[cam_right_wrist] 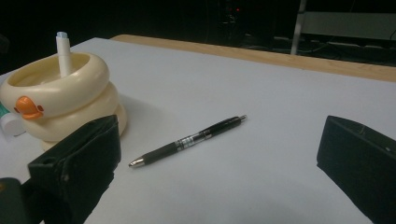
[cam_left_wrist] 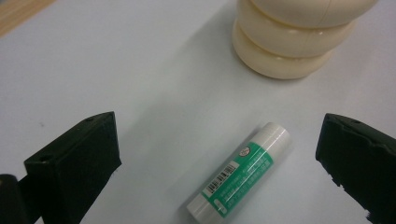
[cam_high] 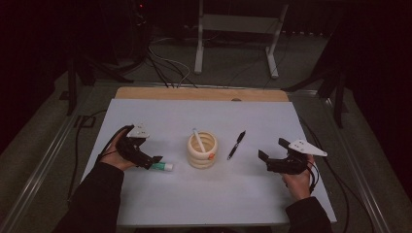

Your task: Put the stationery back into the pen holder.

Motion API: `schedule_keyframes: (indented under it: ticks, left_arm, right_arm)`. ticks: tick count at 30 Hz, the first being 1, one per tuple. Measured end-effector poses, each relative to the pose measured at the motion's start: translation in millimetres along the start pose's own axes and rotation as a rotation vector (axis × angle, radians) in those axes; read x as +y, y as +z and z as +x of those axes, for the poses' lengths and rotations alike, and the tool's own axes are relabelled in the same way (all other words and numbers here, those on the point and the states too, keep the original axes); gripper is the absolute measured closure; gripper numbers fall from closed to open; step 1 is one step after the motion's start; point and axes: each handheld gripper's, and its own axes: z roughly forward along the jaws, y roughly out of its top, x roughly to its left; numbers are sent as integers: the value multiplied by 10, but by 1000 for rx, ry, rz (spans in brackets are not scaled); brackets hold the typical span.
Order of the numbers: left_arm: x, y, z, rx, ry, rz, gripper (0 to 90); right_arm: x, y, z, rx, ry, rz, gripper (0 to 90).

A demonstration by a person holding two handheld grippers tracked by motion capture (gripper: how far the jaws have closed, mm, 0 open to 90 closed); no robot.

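A cream ringed pen holder (cam_high: 202, 150) with an orange duck bill (cam_right_wrist: 29, 108) stands mid-table, a white pen (cam_high: 198, 141) leaning in it. A green and white glue stick (cam_left_wrist: 240, 174) lies flat on the white table, left of the holder (cam_left_wrist: 289, 37). My left gripper (cam_left_wrist: 217, 161) is open, its jaws either side of the glue stick without touching it. A black pen (cam_right_wrist: 187, 140) lies right of the holder (cam_right_wrist: 60, 100). My right gripper (cam_right_wrist: 217, 168) is open and empty, a little short of that pen (cam_high: 236, 144). Both grippers are hand-held: the left gripper (cam_high: 151, 162), the right gripper (cam_high: 273, 154).
The white table sheet (cam_high: 204, 194) lies on a wooden top whose far edge (cam_high: 201, 93) shows. Beyond it are floor cables (cam_high: 165, 65) and a white stand frame (cam_high: 238, 29). Metal rails (cam_high: 43, 160) run along both sides.
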Motion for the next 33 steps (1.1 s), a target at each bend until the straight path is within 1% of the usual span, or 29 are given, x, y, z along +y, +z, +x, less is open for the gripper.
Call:
schedule_keyframes:
  ticks: [3, 6, 10, 12, 15, 18, 24, 28, 31, 33]
  left_arm:
    - [6, 61, -8, -24, 10, 25, 1]
    - [8, 101, -19, -34, 17, 46, 1]
    - [19, 147, -41, -48, 25, 55, 1]
    - [28, 166, -47, -50, 37, 69, 1]
    - [50, 199, -68, -42, 54, 95, 2]
    - [73, 217, -83, -41, 65, 107, 2]
    - [97, 265, -102, -39, 91, 150, 6]
    - [99, 274, -98, -47, 98, 156, 43]
    - [101, 291, -108, -56, 108, 179, 51]
    - [104, 296, -119, -61, 110, 184, 56]
  right_arm:
    - [-4, 8, 4, 1, -1, 3, 0]
    - [-5, 19, 9, 3, 1, 6, 0]
    - [-6, 24, 14, 6, 0, 7, 0]
    - [-7, 24, 10, 5, 1, 7, 0]
    - [-6, 20, 5, 4, 3, 5, 0]
    - [-6, 21, 7, 5, 3, 6, 0]
    - [-8, 27, 10, 7, 3, 8, 0]
    - [-12, 30, 3, 10, 7, 9, 0]
    - [-14, 33, 3, 13, 9, 10, 0]
    - [-15, 37, 6, 13, 9, 11, 0]
